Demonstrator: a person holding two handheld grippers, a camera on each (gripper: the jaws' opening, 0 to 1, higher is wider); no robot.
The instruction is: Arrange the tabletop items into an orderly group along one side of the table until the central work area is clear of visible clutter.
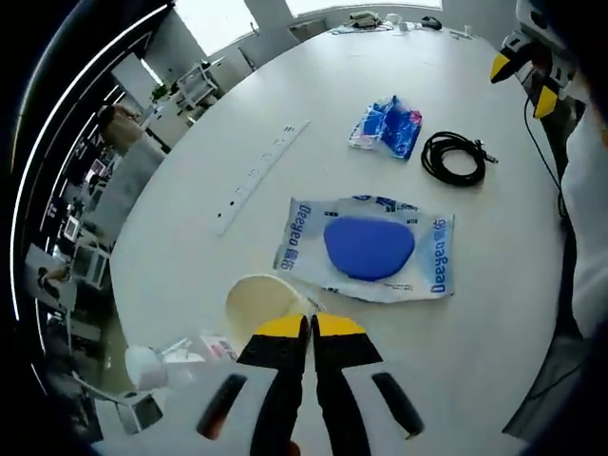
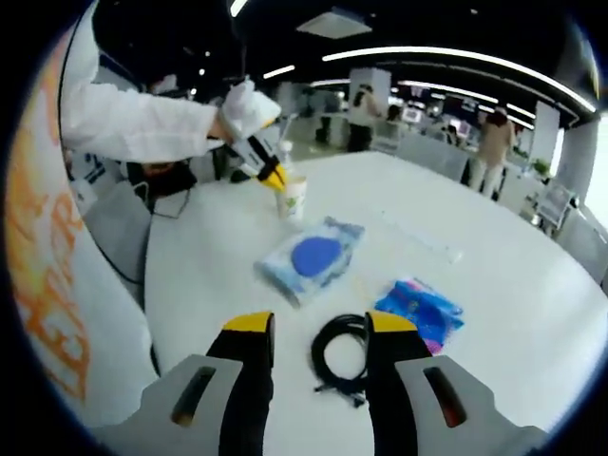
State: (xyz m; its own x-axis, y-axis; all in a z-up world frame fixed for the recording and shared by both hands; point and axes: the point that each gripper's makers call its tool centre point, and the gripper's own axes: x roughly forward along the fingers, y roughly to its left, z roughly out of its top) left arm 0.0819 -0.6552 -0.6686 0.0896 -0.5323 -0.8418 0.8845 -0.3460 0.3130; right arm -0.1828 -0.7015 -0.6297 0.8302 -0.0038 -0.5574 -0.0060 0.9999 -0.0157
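Left gripper (image 1: 311, 328) pinched on rim of cream paper cup (image 1: 261, 300), likely to shift it aside; right gripper (image 2: 320, 328) wide open, empty, over coiled black cable (image 2: 340, 355) on white desk (image 2: 532, 294).

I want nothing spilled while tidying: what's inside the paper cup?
In the left gripper view the cup looks empty, only a pale inner wall showing. The left gripper, shut on its rim, hides part of the inside. In the right gripper view its inside is not visible.

Glossy plastic wipes pack (image 1: 369, 249); matt table (image 1: 285, 85)
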